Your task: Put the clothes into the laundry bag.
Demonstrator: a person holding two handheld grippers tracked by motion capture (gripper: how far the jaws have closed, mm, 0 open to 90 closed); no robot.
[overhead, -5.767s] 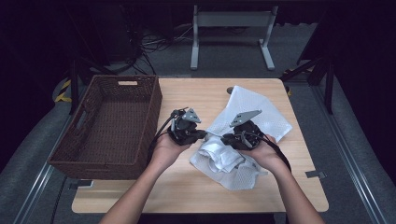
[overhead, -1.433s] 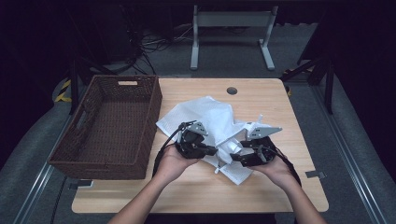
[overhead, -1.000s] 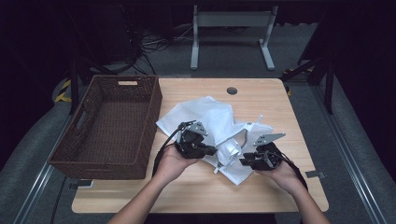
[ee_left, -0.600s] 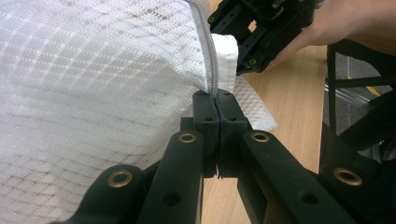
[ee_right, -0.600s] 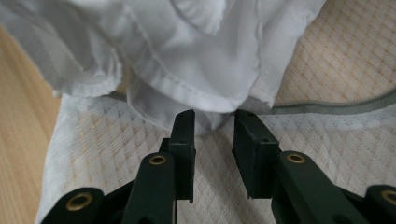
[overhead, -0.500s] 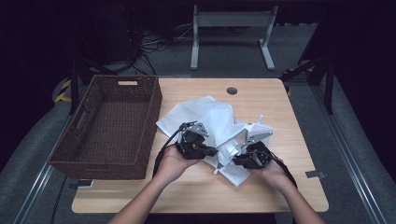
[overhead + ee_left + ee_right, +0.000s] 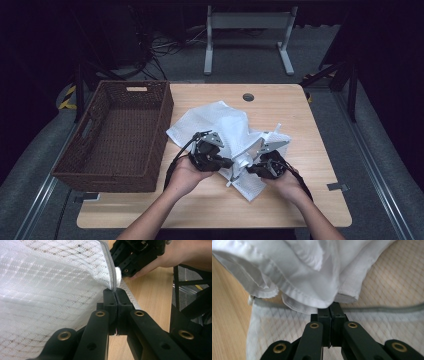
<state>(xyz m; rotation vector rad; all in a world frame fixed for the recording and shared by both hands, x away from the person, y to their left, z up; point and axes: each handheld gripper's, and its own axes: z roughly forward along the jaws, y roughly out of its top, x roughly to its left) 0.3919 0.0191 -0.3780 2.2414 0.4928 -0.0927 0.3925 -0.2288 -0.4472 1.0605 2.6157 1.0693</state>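
A white mesh laundry bag [image 7: 220,125] lies crumpled on the wooden table [image 7: 300,200]. My left gripper [image 7: 227,162] is shut on the bag's grey zipper edge [image 7: 110,270], with its jaws [image 7: 115,293] pressed together on the seam. My right gripper [image 7: 250,170] faces it from the right, close by. Its jaws have just been closing and now stand shut on the hem of a white cloth [image 7: 307,272] at the tips [image 7: 331,306]. The cloth lies on the mesh [image 7: 387,290]. The left gripper view shows the right gripper [image 7: 130,262] and a bit of the cloth [image 7: 117,273] just beyond the zipper.
A dark wicker basket [image 7: 115,135] stands on the table's left side, right beside the bag. A round cable hole [image 7: 248,97] sits near the far edge. Bare wood runs along the front and right of the table. A metal frame [image 7: 247,20] stands behind the table.
My right gripper has shifted left toward the left gripper and its jaws have come together on the cloth. The left gripper has kept still on the zipper edge.
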